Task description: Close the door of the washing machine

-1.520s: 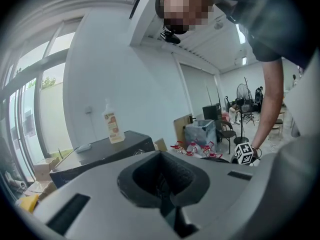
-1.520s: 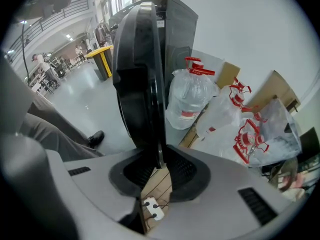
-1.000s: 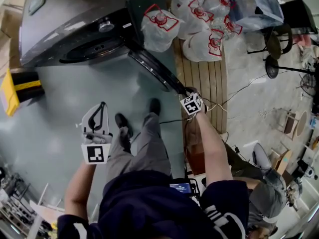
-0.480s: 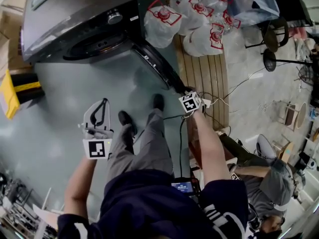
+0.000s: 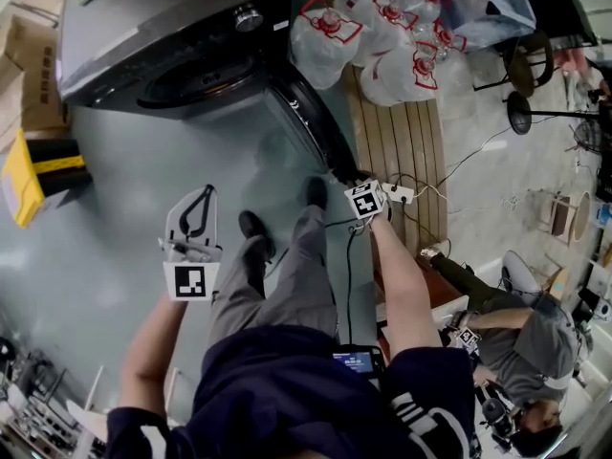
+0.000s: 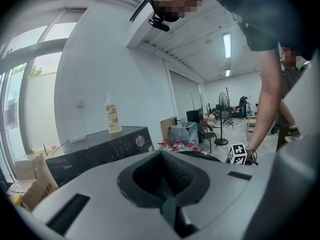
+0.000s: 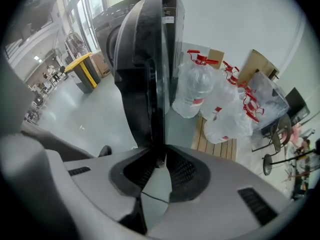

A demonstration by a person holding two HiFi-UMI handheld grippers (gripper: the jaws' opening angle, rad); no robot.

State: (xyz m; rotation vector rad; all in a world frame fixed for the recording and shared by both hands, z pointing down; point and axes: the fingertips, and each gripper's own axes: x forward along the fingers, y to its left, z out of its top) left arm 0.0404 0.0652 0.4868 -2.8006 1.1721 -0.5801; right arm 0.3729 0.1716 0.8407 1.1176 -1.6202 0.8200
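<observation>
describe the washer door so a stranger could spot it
Find the dark grey washing machine at the head view's top. From the right of its round drum opening a black door juts out toward the person. Unlike the clear water jugs beside it, it is dark, and the right gripper grips its far edge.
</observation>
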